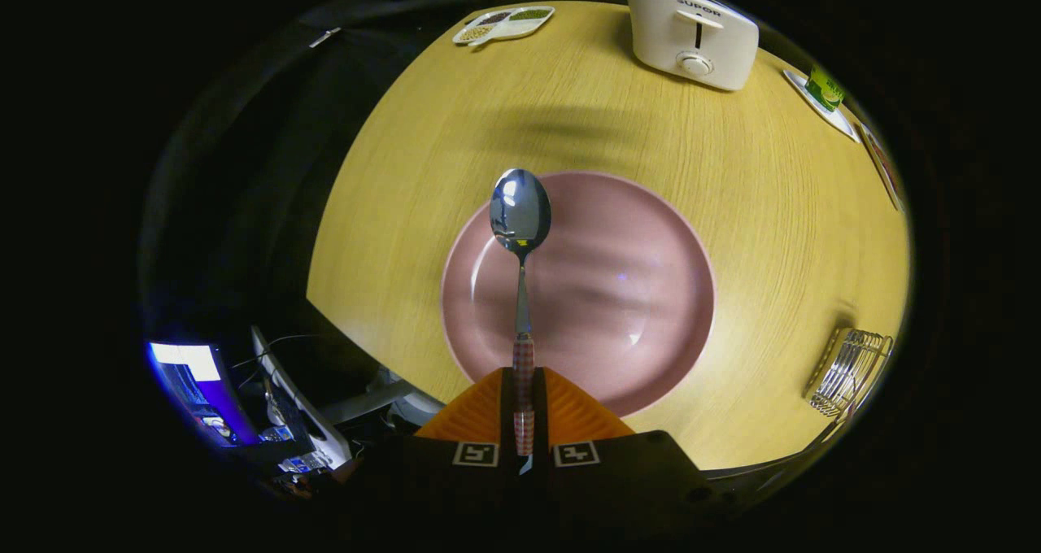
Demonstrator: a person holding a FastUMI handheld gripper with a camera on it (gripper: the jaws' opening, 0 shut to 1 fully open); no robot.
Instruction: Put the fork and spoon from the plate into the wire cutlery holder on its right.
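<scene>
While the gripper point(524, 411) pinches the spoon point(520, 244) by its patterned handle, both fingers closed on it, the bowl points to twelve o'clock above the pink plate point(634, 293). Off at four o'clock, the wire cutlery holder point(850, 370) sits on the wooden table point(781, 211).

Glossy metal spoon point(520, 211), glazed smooth plate point(618, 293), matt wood-grain table point(773, 211).

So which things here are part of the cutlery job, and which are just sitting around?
Job: spoon, its handle clamped between the tongs; pink plate beneath it; wire holder off to the right.
Lying about: toaster, divided snack tray, green packet.
</scene>
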